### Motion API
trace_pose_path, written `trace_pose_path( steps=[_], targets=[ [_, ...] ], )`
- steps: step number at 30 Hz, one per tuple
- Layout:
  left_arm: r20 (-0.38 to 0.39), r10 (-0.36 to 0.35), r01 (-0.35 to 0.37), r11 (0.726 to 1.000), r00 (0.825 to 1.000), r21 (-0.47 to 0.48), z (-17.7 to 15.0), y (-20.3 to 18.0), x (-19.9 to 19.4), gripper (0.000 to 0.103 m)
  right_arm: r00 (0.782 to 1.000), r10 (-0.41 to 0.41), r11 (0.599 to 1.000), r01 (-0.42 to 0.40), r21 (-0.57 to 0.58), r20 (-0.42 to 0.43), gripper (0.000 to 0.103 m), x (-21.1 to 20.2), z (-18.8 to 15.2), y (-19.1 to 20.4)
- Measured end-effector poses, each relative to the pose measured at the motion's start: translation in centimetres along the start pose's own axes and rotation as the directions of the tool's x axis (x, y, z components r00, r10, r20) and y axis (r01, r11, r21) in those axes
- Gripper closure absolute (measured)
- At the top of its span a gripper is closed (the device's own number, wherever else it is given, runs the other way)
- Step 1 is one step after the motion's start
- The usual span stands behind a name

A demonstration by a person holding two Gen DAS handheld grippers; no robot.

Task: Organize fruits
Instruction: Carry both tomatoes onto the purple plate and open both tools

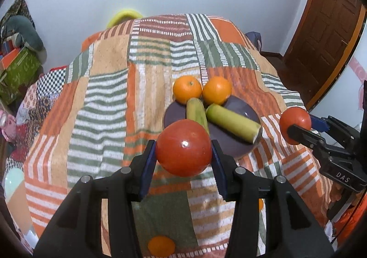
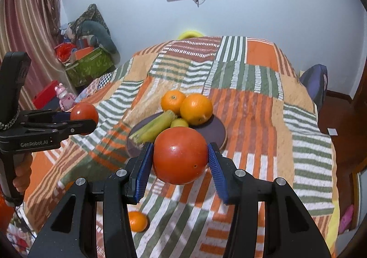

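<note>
A dark purple plate (image 1: 238, 145) (image 2: 218, 129) lies on the patchwork cloth and holds two oranges (image 1: 187, 89) (image 2: 196, 108) and two green corn cobs (image 1: 232, 122) (image 2: 152, 128). My left gripper (image 1: 183, 150) is shut on a red tomato (image 1: 183, 146) and holds it above the plate's near edge. It shows at the left in the right wrist view (image 2: 83, 120). My right gripper (image 2: 180, 157) is shut on a second red tomato (image 2: 180, 154), also above the plate's near side. It shows at the right in the left wrist view (image 1: 296, 126).
A small loose orange (image 1: 161, 246) (image 2: 137, 221) lies on the cloth near the front edge. The cloth (image 1: 103, 102) drapes over the table. Boxes and a pillow (image 2: 91, 60) stand at the far left; a wooden door (image 1: 330, 28) is at the right.
</note>
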State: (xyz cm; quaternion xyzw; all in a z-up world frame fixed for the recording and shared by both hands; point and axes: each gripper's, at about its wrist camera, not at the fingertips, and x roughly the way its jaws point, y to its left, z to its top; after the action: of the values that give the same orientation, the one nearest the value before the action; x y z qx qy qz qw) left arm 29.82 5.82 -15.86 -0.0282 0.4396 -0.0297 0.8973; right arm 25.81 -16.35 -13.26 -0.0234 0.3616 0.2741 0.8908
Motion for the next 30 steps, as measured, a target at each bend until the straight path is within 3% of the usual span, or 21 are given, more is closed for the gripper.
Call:
trace_pose_path(
  steps=[14, 30],
  targets=[
    [-0.001, 0.01, -0.01, 1.0, 1.0, 0.025, 3.4, 0.0, 3.6, 0.057, 0.999, -0.017, 1.0, 0.017, -0.017, 0.031, 0.058, 2.3, 2.9, -1.4],
    [-0.097, 0.03, -0.029, 0.999, 0.995, 0.015, 3.8, 0.5, 11.0, 0.057, 0.998, -0.02, 1.0, 0.021, 0.016, -0.064, 0.058, 8.1, 2.8, -3.4]
  ],
)
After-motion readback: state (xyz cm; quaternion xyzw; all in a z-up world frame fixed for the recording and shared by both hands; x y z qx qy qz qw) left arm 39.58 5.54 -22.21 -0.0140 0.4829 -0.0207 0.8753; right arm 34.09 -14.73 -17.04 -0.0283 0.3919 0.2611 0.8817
